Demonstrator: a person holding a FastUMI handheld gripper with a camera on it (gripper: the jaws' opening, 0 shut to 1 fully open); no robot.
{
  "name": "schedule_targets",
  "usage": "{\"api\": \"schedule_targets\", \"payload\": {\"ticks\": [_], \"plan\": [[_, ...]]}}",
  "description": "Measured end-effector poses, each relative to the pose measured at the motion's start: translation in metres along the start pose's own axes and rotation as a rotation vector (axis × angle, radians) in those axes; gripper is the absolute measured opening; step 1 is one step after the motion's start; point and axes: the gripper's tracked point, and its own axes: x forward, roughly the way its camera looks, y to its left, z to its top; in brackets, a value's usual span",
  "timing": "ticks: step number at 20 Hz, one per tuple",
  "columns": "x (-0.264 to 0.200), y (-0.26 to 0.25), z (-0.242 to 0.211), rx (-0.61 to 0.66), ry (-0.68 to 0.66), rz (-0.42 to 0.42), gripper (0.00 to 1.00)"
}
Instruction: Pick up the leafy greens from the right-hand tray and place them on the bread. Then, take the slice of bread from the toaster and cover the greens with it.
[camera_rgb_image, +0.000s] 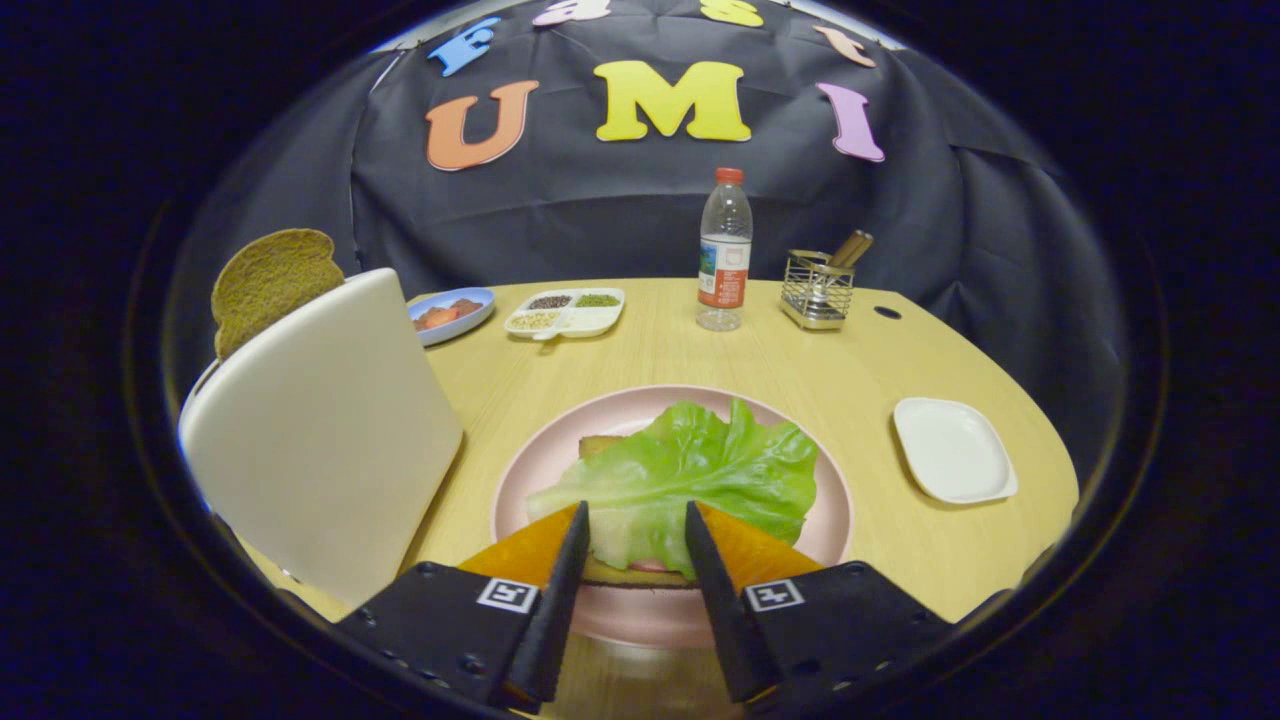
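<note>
Green ruffled lettuce leaf (690, 470) already lies on the brown bread slice (600, 445) in the round pink plate (835, 480), centre of the tabletop (700, 355). Gripper (637, 535) hovers at the leaf's near edge, jaws parted, nothing clamped; leaf edge sits between the tips, whether touching I can't tell. Square white tray (952, 450) on the right is bare. Next target by my read: brown toast slice (268, 285) sticking up from the white toaster (320, 430) on the left. Toast looks light, stiff, crumbly; pinch the exposed top edge flat-on, gently. Leaf is limp and light, so lower the toast softly or it may shift.
</note>
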Motion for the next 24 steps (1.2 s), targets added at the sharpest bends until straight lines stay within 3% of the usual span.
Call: {"api": "schedule_targets", "payload": {"ticks": [2, 4, 6, 15, 18, 24], "plan": [[-0.013, -0.002, 0.007, -0.007, -0.021, -0.012, 0.73], [-0.032, -0.002, 0.020, -0.014, -0.060, -0.031, 0.87], [-0.056, -0.002, 0.033, -0.014, -0.099, -0.051, 0.93], [-0.156, 0.031, 0.108, 0.011, -0.268, -0.066, 0.94], [-0.171, 0.062, 0.135, 0.026, -0.329, -0.007, 0.94], [-0.173, 0.116, 0.154, -0.007, -0.368, 0.020, 0.94]]}}
